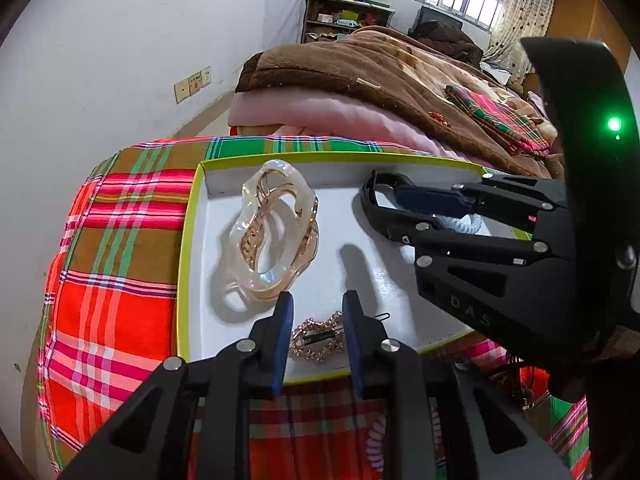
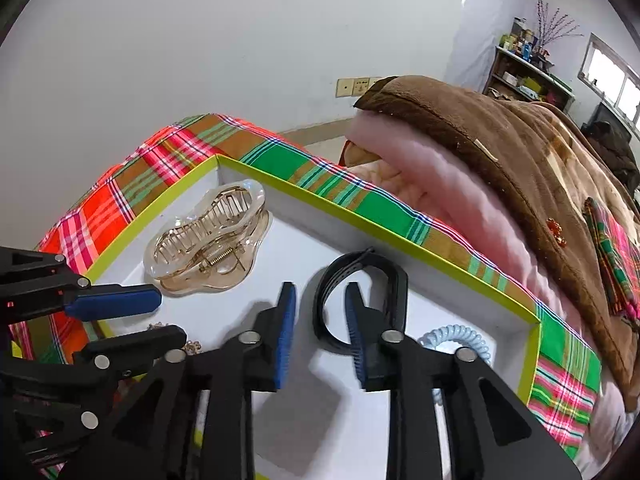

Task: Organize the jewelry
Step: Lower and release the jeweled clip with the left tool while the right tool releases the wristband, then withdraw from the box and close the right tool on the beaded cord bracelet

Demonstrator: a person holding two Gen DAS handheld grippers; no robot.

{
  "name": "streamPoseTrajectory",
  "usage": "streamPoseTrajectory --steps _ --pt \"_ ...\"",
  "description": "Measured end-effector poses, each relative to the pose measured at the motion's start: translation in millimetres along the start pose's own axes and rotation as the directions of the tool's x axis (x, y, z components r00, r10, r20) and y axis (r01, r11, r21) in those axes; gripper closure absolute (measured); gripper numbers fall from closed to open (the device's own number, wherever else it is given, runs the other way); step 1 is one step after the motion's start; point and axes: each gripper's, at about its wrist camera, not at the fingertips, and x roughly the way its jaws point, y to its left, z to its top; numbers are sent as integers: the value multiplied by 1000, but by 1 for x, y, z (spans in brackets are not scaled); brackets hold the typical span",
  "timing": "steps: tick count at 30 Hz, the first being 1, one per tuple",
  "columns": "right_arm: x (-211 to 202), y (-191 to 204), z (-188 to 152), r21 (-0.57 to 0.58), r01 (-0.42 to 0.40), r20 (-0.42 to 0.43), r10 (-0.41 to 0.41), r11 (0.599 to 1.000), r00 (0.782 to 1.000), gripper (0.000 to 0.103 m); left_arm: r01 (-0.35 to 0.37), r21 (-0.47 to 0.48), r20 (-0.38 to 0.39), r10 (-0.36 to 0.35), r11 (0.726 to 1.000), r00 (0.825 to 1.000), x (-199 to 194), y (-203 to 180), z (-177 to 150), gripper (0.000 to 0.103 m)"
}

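Note:
A shallow white tray with a yellow-green rim (image 1: 188, 216) (image 2: 400, 236) lies on a plaid cloth. In it lie a clear amber hair claw (image 1: 276, 232) (image 2: 208, 248), a gold chain piece (image 1: 316, 340), a black wristband (image 1: 376, 200) (image 2: 356, 304) and a pale blue coil hair tie (image 1: 460, 226) (image 2: 456, 340). My left gripper (image 1: 316, 312) (image 2: 156, 320) is open, its fingers either side of the chain piece. My right gripper (image 2: 320, 300) (image 1: 396, 208) is open; one finger sits inside the wristband loop.
The plaid cloth (image 1: 116, 264) covers the bed corner. A folded pink quilt (image 2: 460, 204) and a brown blanket (image 1: 380, 76) are piled just behind the tray. A white wall lies to the left, shelves (image 1: 340, 12) at the far end.

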Motion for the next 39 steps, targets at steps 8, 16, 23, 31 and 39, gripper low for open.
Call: streamPoseTrajectory --steps 8,16,23,31,39 --pt "-13 -2 -3 17 13 21 -13 1000 1000 75 -7 4 11 7 1000 1000 -9 -4 -3 64" --pt "-31 -4 -10 47 29 43 -31 998 999 75 -4 -3 25 4 1000 1000 -18 -5 -3 56" --pt "-71 -10 -30 115 32 107 -44 993 993 54 41 -20 90 -39 999 995 -44 -1 -10 45" --pt "-113 -18 -82 234 56 145 -92 971 985 53 85 -29 117 -81 996 990 -67 4 -31 41" --pt "-124 -29 -139 345 55 105 -96 937 990 53 114 -55 99 -108 992 989 -72 7 -52 40"
